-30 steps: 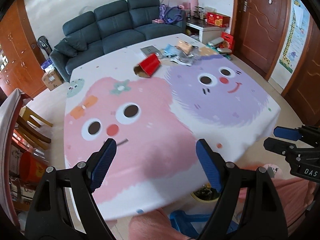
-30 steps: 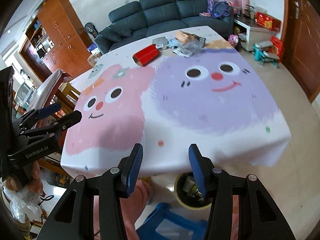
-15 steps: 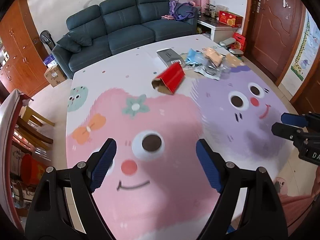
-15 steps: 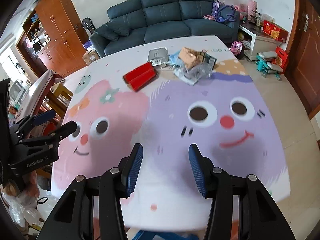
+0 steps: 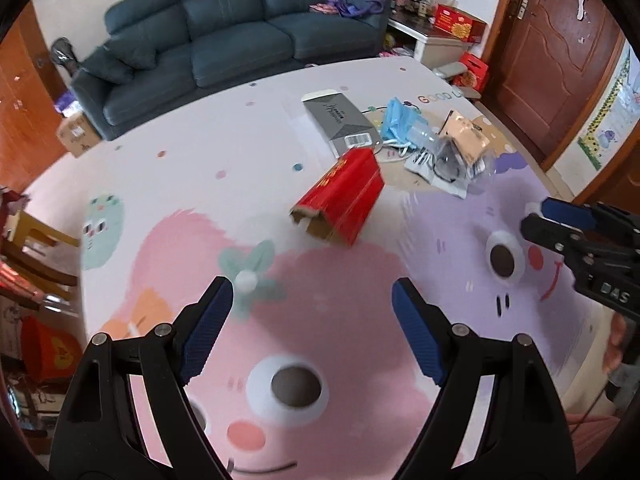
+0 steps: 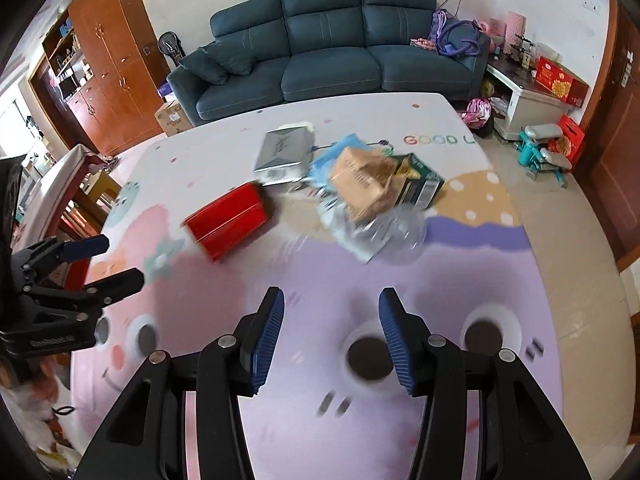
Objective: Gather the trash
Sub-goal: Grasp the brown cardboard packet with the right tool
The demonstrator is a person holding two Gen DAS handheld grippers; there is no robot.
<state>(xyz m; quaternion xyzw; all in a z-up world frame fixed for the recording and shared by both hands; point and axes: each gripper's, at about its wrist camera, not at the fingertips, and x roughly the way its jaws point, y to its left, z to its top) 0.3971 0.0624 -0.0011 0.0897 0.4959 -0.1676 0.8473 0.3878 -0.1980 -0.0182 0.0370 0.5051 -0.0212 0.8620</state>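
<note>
Left gripper (image 5: pixel 312 312): held over the pink cartoon face of the table, jaws set wide, nothing between the ribbed blue pads (image 5: pixel 206 328).
Right gripper (image 6: pixel 331 322): held over the purple face, jaws at a middling gap, nothing gripped; it is also seen side-on at the right edge of the left view (image 5: pixel 560 220).
Table (image 5: pixel 240 148): covered by a smooth cloth printed with a pink face, a purple face, a flower and small dots; the trash is gathered at its far half, well apart from both grippers.
Red box (image 5: pixel 340 196): a long cardboard carton laid on its side, glossy red outside, plain brown inside; the near end is open with torn flaps and nothing can be seen within.
Clear wrap (image 6: pixel 376 232): crumpled transparent plastic, spread under and beside the brown box.
Brown box (image 6: pixel 360 182): a dented kraft carton, tilted on the heap; its contents cannot be told.
Green box (image 6: pixel 420 184): a dark printed carton with a barcode, touching the brown box on its right.
Blue bag (image 5: pixel 400 120): soft crinkled plastic, lying between the grey box and the heap.
Grey box (image 5: pixel 340 120): flat, rectangular, silvery, with a barcode label, just beyond the red box.
Sofa (image 6: pixel 324 40): dark blue, cushioned, standing behind the table.
</note>
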